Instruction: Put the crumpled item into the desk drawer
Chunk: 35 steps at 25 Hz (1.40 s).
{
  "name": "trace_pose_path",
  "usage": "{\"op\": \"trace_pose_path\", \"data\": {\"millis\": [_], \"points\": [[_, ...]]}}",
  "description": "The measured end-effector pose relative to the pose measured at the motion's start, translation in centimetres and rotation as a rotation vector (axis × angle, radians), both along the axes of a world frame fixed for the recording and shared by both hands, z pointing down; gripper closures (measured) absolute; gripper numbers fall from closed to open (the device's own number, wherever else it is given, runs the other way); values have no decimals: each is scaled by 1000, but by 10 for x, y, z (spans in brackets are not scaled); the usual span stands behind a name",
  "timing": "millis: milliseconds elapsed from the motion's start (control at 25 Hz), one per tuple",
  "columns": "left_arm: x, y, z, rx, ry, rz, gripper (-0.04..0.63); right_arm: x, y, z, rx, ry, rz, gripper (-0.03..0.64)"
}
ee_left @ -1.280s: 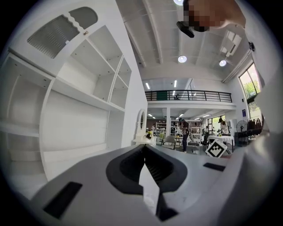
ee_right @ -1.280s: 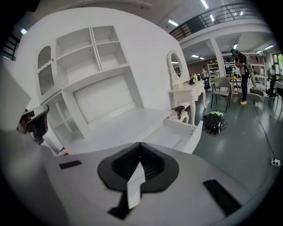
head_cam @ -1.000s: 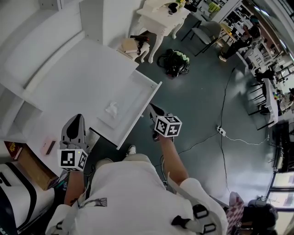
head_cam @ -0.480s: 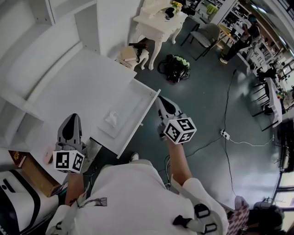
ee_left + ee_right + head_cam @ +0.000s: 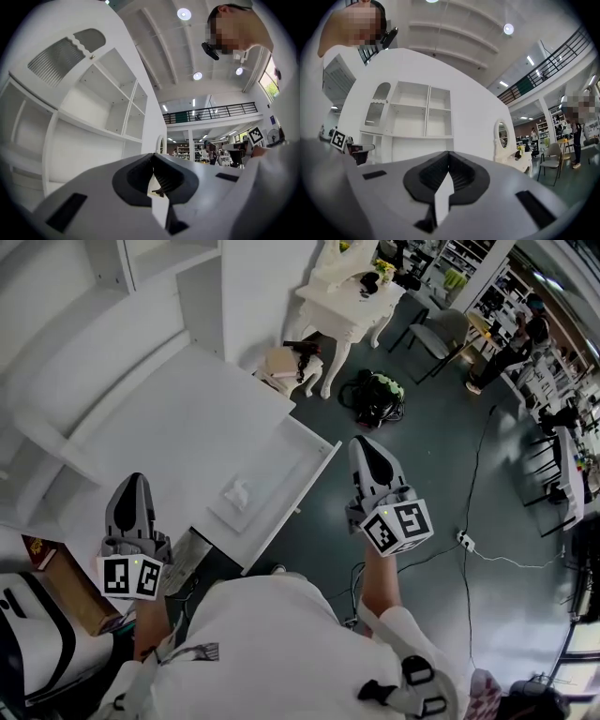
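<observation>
The crumpled white item (image 5: 236, 491) lies inside the open desk drawer (image 5: 298, 505), which sticks out from the white desk (image 5: 178, 418). My left gripper (image 5: 133, 480) hovers over the desk's near left corner, jaws shut and empty. In the left gripper view, the left gripper (image 5: 153, 155) points up at the white shelving. My right gripper (image 5: 363, 442) is held over the floor just right of the drawer's front, apart from it, shut with nothing in it. In the right gripper view, the right gripper (image 5: 449, 153) faces the shelf unit, tips together.
White shelving (image 5: 159, 277) rises behind the desk. A brown box (image 5: 58, 579) sits at the lower left. On the grey floor are a black bag (image 5: 375, 397), a white vanity table (image 5: 349, 298), a chair (image 5: 441, 332), cables and a power strip (image 5: 466, 540).
The right gripper has risen and drifted right, away from the drawer front. The left gripper has shifted slightly left and down in view. The crumpled item stays in the drawer.
</observation>
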<state>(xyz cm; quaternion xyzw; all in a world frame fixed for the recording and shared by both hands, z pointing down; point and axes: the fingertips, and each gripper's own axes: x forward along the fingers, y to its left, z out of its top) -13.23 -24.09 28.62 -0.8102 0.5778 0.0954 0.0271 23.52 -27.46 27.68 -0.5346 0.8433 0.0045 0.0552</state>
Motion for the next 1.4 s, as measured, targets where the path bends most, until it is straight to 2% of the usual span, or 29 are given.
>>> {"op": "trace_pose_path", "data": {"millis": [120,360,800,1120,1400], "points": [[-14,8,-7,12,0,-54,578,1,2,-17,36,-5,-5,606],[-37,24,-13,12,-1,-149,578,-1,3,-19,70,100,26,606],[-73,58,-11,-15,-11,-267,578,-4,0,8,-9,35,17,606],[-96,87,-11,-27,-4,-322,578,-42,2,4,-1,45,-47,606],[-106,96,-9,-35,-2,-323,578,-63,13,2,-2,36,-77,607]]}}
